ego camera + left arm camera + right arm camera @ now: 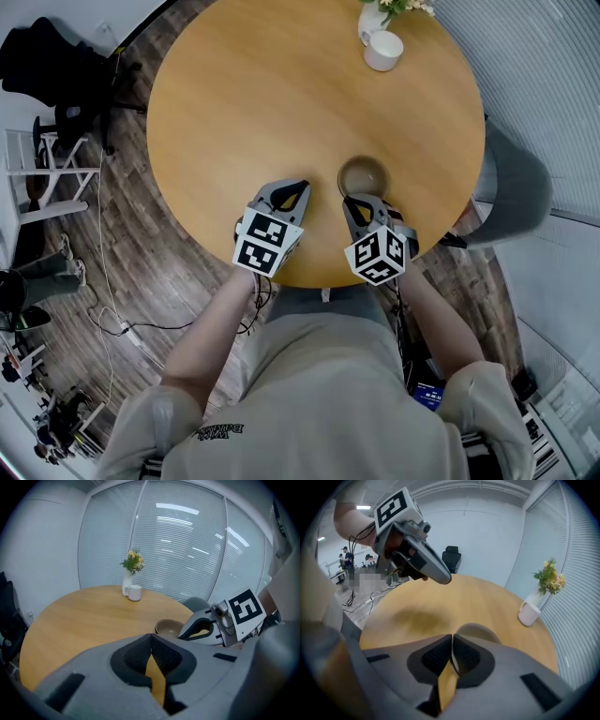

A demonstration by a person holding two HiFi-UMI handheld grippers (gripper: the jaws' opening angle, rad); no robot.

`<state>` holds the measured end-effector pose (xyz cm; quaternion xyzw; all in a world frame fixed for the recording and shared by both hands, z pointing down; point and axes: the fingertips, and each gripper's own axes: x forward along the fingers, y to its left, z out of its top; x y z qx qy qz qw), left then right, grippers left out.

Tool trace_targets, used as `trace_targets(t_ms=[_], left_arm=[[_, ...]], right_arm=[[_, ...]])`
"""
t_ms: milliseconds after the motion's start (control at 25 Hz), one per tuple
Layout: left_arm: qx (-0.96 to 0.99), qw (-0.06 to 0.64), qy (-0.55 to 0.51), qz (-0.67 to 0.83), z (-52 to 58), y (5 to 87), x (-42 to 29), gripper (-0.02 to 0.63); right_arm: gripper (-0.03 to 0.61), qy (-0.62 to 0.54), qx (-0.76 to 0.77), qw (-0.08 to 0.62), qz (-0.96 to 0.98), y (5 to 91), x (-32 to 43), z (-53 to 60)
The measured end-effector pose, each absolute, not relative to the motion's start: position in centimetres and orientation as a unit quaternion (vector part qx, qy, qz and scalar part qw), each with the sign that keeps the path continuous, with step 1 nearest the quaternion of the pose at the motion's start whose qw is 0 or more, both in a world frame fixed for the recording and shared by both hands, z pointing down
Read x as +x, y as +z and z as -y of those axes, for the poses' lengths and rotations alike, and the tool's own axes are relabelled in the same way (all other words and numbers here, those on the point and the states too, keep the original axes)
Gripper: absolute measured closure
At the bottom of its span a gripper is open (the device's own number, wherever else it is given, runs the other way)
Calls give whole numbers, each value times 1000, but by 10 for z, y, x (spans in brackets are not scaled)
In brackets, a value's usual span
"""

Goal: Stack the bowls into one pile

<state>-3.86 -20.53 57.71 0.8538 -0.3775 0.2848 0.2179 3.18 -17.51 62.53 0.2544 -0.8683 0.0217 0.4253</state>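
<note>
A brown bowl (364, 176) sits on the round worktop (272, 94), close to its near edge. It is the only one in sight, and I cannot tell whether others are nested inside it. The right claw (352, 201) hangs just beside its near rim with the pads pressed together and nothing between them. The left claw (296, 187) is a little further left, also closed and empty.

The main risk is contact with closed jaws. If the right claw comes any closer without opening, its blunt tip would likely knock the rim instead of straddling it, and the bowl would skid or tip (the smooth wood offers little to hold it). A shove toward the person could send it over the nearby edge. Opening too late, right against the rim, could flick it sideways. The mug (383, 50) and vase (371, 21) stand well apart at the far side, so they look safe.
</note>
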Motion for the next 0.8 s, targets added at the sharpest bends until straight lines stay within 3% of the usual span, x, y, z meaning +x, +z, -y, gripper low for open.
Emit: trace_targets(t_ms=[400,800], left_arm=[[850,230,305,364,190,599,-34,595],[856,220,289,368,196,579,-26,595]], right_arm=[[545,22,266,429,863,644,30,172],[541,132,267,393,870,614,39,173]])
